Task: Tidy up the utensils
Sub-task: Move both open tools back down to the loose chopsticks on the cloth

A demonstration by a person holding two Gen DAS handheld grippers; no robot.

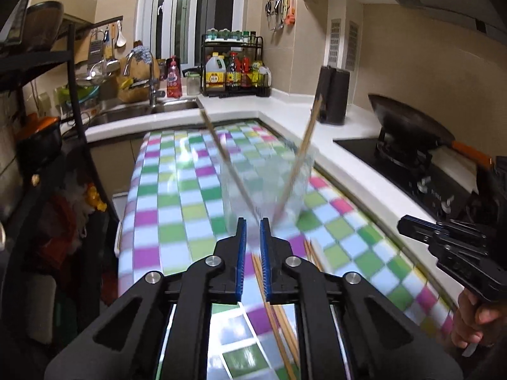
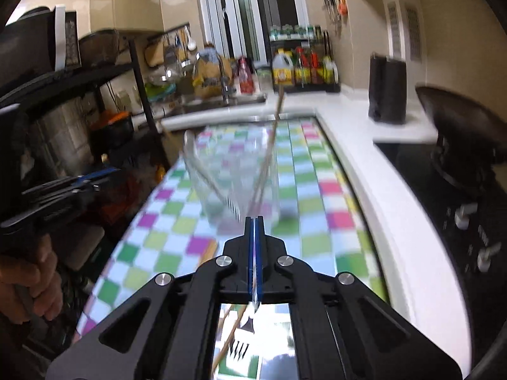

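Chopsticks (image 1: 221,155) in clear glass (image 1: 269,183)

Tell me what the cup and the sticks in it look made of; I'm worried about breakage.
The cup looks like clear glass or hard plastic: the checked cloth shows straight through its walls; motion blur leaves which one open. The two chopsticks standing in it look like bamboo or wood, tan and matte, with no shine.

In front of me I see a checkered cloth (image 1: 177,196) that covers the tabletop. Behind it is a sink (image 1: 164,107) with a faucet (image 1: 152,79). A rack of bottles (image 1: 234,69) stands in the corner, and a dark wok (image 1: 408,123) sits on the stove (image 1: 421,177) at the right.
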